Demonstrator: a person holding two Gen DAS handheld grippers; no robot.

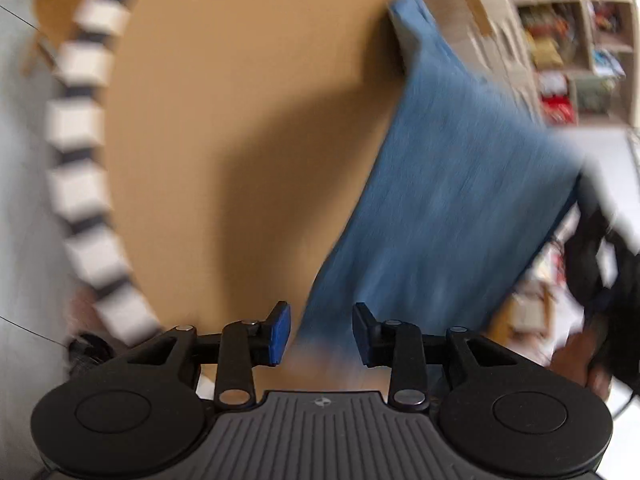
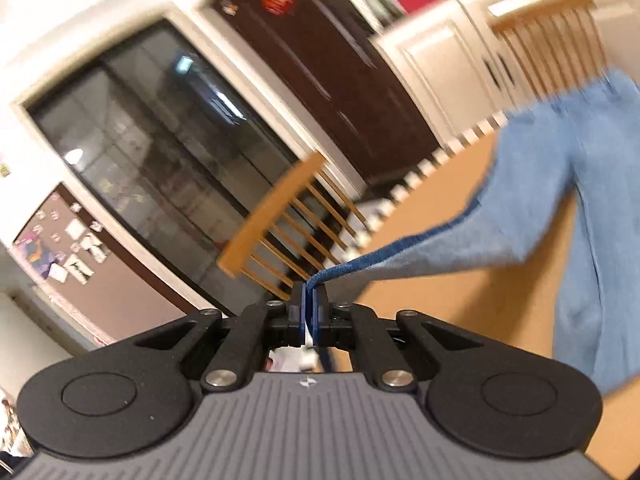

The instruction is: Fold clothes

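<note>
Jeans, blue, blurred, hang from right claw; left claw empty, parted.

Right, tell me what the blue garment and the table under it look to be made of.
Blue garment: looks like denim, matte, with a faint woven grain, a paler inner face and a darker stitched edge; motion blur leaves the weave uncertain.
Table: smooth tan top, probably wood or laminate; no grain shows through the blur.

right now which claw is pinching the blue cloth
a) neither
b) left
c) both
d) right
d: the right claw is shut on an edge of the blue cloth, while the left claw stands open, its pads not pressing the cloth.
</note>
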